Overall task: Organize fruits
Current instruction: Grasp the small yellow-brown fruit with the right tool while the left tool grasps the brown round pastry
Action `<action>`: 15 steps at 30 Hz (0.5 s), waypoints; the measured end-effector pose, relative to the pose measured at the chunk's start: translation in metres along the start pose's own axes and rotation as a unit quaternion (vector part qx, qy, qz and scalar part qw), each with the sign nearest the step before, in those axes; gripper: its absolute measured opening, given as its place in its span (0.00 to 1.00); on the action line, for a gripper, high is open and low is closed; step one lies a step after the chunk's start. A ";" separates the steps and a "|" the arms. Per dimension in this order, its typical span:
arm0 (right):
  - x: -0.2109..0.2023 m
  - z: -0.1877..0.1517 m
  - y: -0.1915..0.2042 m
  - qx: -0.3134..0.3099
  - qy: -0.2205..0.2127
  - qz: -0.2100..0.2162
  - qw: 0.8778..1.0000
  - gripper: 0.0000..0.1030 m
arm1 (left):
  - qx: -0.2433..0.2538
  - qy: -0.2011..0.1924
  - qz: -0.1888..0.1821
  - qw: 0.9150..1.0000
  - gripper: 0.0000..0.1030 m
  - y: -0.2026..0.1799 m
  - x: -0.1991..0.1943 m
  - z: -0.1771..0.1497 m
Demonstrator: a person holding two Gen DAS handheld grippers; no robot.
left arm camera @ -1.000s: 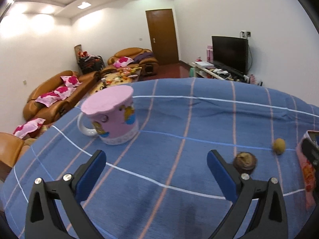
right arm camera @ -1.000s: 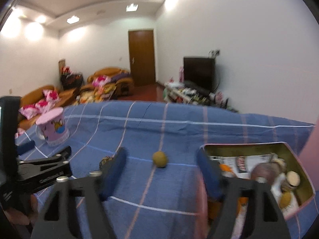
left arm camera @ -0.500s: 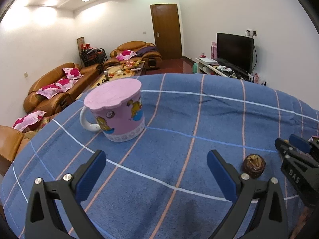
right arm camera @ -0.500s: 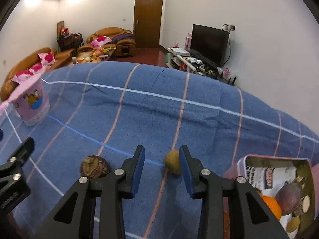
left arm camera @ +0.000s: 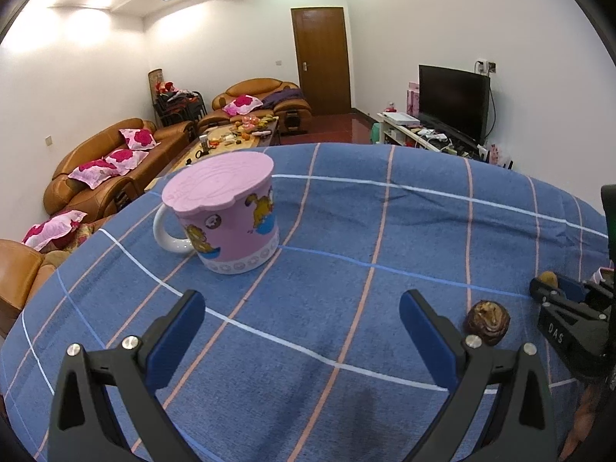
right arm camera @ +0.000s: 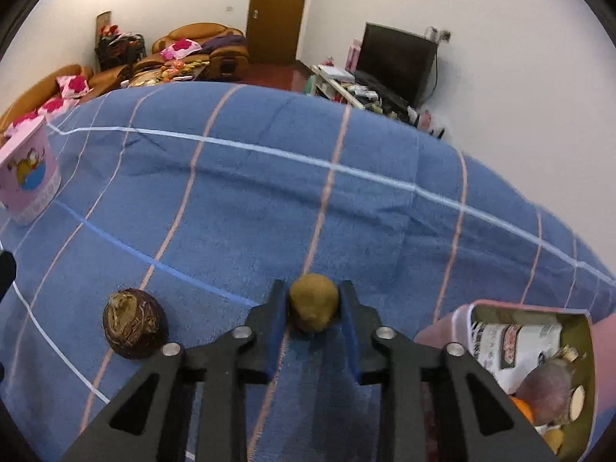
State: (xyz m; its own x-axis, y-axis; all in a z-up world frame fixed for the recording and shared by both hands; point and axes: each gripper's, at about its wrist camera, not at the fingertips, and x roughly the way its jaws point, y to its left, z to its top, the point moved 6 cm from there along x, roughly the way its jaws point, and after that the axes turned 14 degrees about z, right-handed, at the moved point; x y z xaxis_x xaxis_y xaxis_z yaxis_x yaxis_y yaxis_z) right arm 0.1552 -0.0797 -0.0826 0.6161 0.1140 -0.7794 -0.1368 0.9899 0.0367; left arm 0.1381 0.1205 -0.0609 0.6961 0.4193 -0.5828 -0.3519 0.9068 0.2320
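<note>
The right gripper [right arm camera: 313, 310] has its jaws narrowed onto a small yellow-brown fruit [right arm camera: 313, 302], the blue pads pressing both its sides as it sits on the blue checked tabletop [right arm camera: 269, 192]; a dark brown fruit [right arm camera: 134, 323] lies just beside it, apart; a pink tin [right arm camera: 539, 346] holding more fruit stands at the tabletop's near right edge; the left gripper [left arm camera: 302, 331] hovers with jaws wide and nothing between them, before a lidded pink mug [left arm camera: 227, 215].

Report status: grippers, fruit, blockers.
Right gripper shut on yellow fruit. Left gripper open, empty. Brown fruit loose on cloth; box path clear.
</note>
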 end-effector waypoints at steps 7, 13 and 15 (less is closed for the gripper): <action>-0.057 -0.005 0.021 -0.014 -0.117 0.099 0.988 0.27 | 0.002 -0.007 -0.025 1.000 1.00 -0.003 -0.003 0.001; -0.111 -0.045 0.037 -0.014 -0.178 0.110 0.978 0.27 | 0.027 -0.023 -0.104 0.994 1.00 -0.023 -0.020 0.000; -0.118 -0.052 0.030 -0.010 -0.186 0.112 0.976 0.27 | 0.049 -0.027 -0.134 0.989 0.99 -0.038 -0.028 -0.003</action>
State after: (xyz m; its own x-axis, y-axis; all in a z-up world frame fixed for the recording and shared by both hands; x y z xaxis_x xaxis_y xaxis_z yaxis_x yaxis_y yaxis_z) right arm 0.0376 -0.0677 -0.0219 0.8079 0.3538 -0.4713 -0.3131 0.9352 0.1654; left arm 0.1298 0.0743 -0.0558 0.7890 0.1625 -0.5925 -0.0892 0.9845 0.1512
